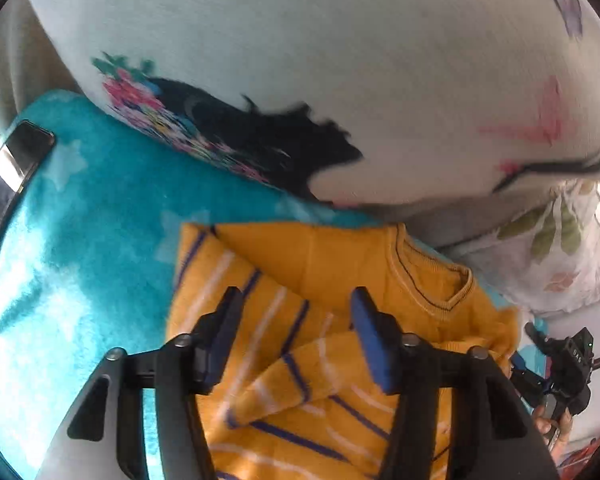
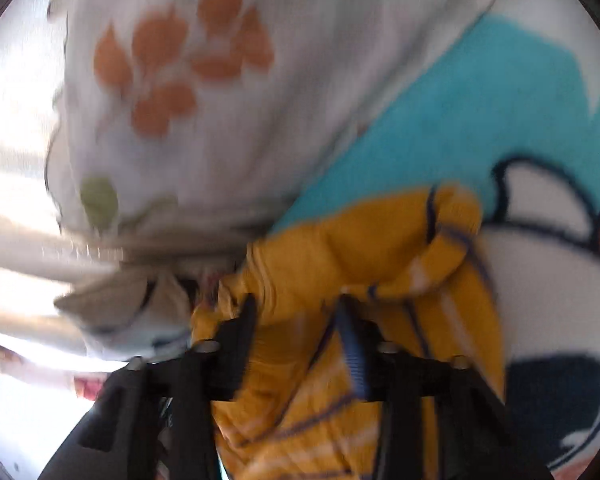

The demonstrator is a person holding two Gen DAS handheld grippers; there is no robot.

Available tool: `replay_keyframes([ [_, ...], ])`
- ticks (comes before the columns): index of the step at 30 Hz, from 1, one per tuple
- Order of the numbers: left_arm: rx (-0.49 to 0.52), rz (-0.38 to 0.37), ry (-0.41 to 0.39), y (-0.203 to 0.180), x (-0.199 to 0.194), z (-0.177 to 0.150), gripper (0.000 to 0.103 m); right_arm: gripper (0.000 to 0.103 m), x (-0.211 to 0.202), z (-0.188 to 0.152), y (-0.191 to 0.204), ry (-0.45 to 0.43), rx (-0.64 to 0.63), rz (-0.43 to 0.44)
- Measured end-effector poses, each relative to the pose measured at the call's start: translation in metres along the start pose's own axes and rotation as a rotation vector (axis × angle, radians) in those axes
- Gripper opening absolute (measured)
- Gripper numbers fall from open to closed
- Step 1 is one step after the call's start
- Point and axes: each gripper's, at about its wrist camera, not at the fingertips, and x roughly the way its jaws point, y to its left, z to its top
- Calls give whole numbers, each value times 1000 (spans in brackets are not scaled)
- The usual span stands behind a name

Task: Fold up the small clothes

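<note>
Your left gripper [image 1: 296, 300] hangs wide open over the yellow striped sweater [image 1: 340, 280], which lies on the teal blanket [image 1: 100, 208]. Soft, floppy knit, so pinch a doubled edge near the collar [image 1: 432, 280] at 2 o'clock. Right gripper [image 2: 296, 308]: jaws spread, bunched knit between; real grip, can't tell.

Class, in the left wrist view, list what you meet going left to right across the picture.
Phone → teal blanket → yellow striped sweater → leaf-print cloth. The big white pillow spans the top, so it is left out.
</note>
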Motion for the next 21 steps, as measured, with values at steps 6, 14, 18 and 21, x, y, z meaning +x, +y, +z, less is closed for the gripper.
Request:
replay_keyframes([
  [6,95,27,-20,-1,-27,-14,57,56,-22,-9,50,-40,-237,-127],
  [14,397,35,42,-47,1,-49,57,46,57,-85,99,261,-598,-180],
  [18,347,213,36,-24,41,-22,57,43,89,-69,94,177,-654,-368],
  [21,285,179,21,-4,42,-7,59,27,88,-41,77,106,-594,-421],
])
